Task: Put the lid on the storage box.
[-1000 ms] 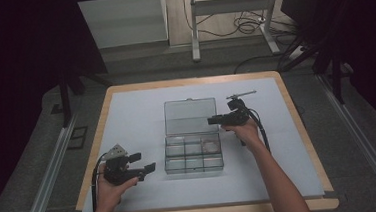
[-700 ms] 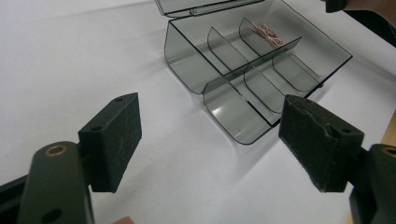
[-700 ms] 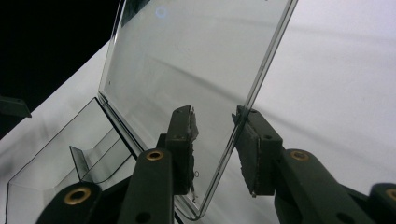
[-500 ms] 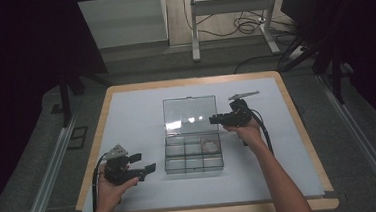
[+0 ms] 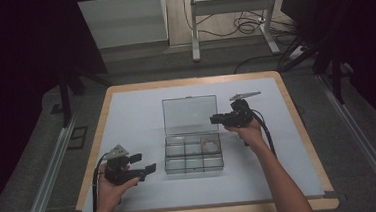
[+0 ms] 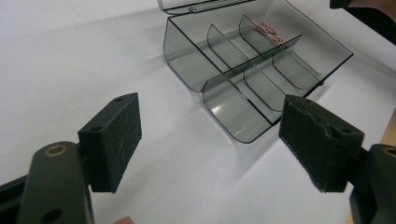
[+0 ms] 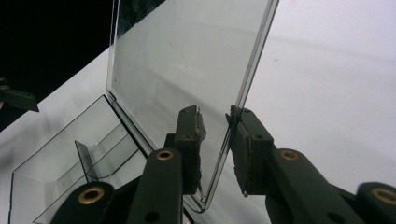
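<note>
A clear smoke-grey compartment box [image 5: 193, 158] [image 6: 261, 65] lies mid-table with its lid [image 5: 189, 115] [image 7: 187, 60] standing open at the far side. Pinkish rubber bands [image 5: 210, 145] [image 6: 265, 29] lie in one compartment. My right gripper [image 5: 217, 119] [image 7: 217, 140] is at the lid's right edge. Its jaws have just been closing and the lid's edge stands between the pads. One pad is at the lid and a small gap shows at the other. My left gripper [image 5: 146, 164] [image 6: 210, 140] is open and holds nothing, just above the table left of the box.
The white mat [image 5: 137, 119] covers the wooden table [image 5: 101, 107], with bare room on both sides of the box. Cables trail from both grippers. The floor beyond holds a metal stand [image 5: 229, 13] and loose wires.
The right hand has shifted only slightly at the lid's right edge. The left hand and the box have kept still.
</note>
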A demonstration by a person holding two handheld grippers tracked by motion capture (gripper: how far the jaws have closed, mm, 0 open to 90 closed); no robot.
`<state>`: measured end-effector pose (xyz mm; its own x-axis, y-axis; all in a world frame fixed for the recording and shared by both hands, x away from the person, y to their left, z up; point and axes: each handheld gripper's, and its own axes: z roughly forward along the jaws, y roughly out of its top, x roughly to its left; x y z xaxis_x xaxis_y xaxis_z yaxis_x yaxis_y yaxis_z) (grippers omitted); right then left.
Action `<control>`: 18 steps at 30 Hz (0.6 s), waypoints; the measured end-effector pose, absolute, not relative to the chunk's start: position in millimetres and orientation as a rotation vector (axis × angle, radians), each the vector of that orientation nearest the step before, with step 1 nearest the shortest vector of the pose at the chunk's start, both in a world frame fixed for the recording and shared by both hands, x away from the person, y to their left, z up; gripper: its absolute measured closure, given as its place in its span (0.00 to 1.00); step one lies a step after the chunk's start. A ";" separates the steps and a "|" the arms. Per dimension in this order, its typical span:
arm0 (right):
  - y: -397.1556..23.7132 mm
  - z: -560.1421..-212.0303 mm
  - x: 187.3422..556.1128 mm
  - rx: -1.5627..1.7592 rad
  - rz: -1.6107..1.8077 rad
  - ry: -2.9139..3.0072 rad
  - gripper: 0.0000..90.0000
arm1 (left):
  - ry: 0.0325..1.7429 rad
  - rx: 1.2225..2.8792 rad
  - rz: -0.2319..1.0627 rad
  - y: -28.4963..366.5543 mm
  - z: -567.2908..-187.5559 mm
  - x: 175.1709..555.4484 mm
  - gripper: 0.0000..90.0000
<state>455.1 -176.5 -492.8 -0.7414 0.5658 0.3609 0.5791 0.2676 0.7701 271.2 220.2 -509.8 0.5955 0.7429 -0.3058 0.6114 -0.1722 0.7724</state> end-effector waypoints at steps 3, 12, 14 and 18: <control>-177.2 -491.6 453.5 -1.110 -1.533 -2.496 0.81 | 1.090 1.872 0.174 219.9 -509.7 271.2 0.24; -177.8 -489.8 450.8 -1.089 -1.546 -2.514 0.83 | 1.089 1.874 0.174 219.9 -509.8 271.2 0.24; -177.9 -489.5 450.2 -1.084 -1.553 -2.517 0.83 | 1.089 1.875 0.173 219.7 -509.9 271.3 0.24; -178.5 -488.5 447.5 -1.056 -1.575 -2.536 0.84 | 1.090 1.876 0.170 219.2 -510.3 271.5 0.24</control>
<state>447.5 -178.5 -488.5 -0.7771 0.5464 0.3122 0.5221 0.2829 0.8046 271.5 219.2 -510.3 0.5967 0.7417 -0.3062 0.6134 -0.1756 0.7700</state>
